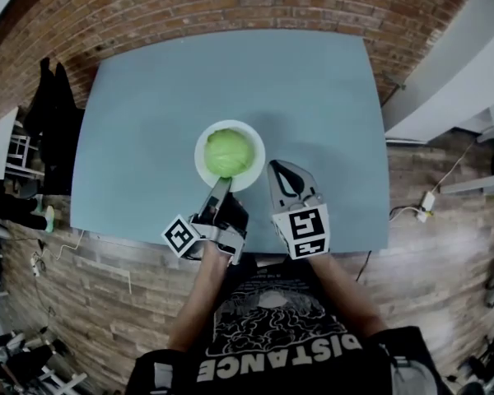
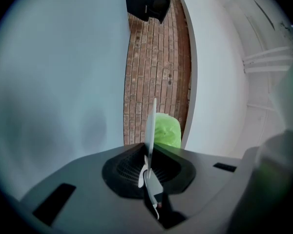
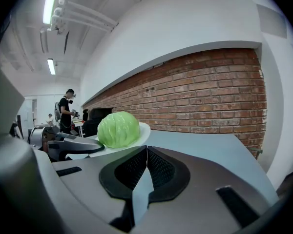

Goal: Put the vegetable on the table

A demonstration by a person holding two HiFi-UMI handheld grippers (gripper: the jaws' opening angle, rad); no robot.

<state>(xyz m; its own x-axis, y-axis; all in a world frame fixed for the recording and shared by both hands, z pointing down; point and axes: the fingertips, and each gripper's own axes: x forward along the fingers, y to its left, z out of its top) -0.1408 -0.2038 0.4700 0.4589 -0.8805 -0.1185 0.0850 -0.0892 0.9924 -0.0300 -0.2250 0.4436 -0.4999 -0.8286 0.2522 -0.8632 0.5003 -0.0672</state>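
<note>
At the far left of the head view, dark clothing [image 1: 53, 97] hangs beside the wide blue-grey table [image 1: 230, 72], which stands against a red brick wall [image 1: 230, 2]. Near the middle of the table's front edge, the left gripper [image 1: 221, 185] points forward at the round white plate [image 1: 202, 156]. The left gripper view shows its jaws closed on the plate's thin rim, seen edge-on between them. The pale green, round cabbage [image 1: 229, 152] sits in the plate, just beyond those jaws. Further right, the right gripper [image 1: 281, 171] is just beside the plate's right edge. In the right gripper view its jaws are pressed together with nothing between them, the cabbage ahead and to their left. At the far right stands a white wall [image 1: 445, 72].
</note>
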